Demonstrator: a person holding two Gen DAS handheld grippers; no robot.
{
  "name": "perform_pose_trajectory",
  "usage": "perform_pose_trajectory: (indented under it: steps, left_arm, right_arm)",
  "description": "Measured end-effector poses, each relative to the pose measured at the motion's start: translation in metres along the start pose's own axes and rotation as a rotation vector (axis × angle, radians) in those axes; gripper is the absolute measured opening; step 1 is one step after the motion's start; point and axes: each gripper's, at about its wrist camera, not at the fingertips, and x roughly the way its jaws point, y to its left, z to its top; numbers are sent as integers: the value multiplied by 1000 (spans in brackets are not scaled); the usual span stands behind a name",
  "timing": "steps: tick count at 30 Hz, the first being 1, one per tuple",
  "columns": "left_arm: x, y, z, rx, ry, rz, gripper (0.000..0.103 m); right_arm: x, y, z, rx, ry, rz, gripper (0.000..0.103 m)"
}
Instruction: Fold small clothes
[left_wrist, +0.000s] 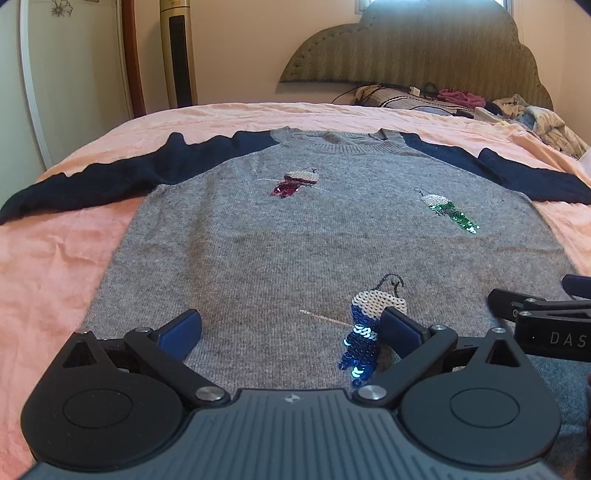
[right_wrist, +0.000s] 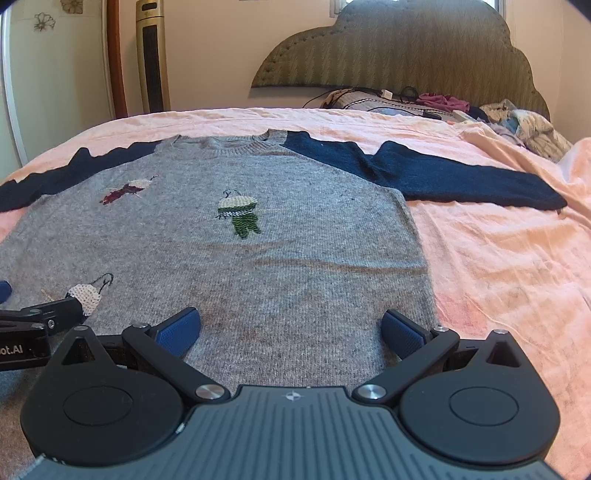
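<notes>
Sweater flat on bed — left gripper and right gripper over hem, jaws spread, empty.

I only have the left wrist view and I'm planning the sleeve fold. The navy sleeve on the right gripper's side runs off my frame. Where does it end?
Observer: That navy sleeve lies stretched out on the pink sheet, and its cuff rests flat there.
Operator: I only see an edge of the right gripper. What is it doing?
Observer: The right gripper has its jaws open and empty over the lower part of the grey sweater, close to its side edge.
</notes>
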Motion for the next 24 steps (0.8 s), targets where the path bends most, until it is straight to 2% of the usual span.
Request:
perform_pose_trajectory:
  steps: [24]
  left_arm:
    - [0, 2, 0, -1, -1, -2, 103]
  right_arm:
    - [-1, 0, 0, 5, 0, -3, 103]
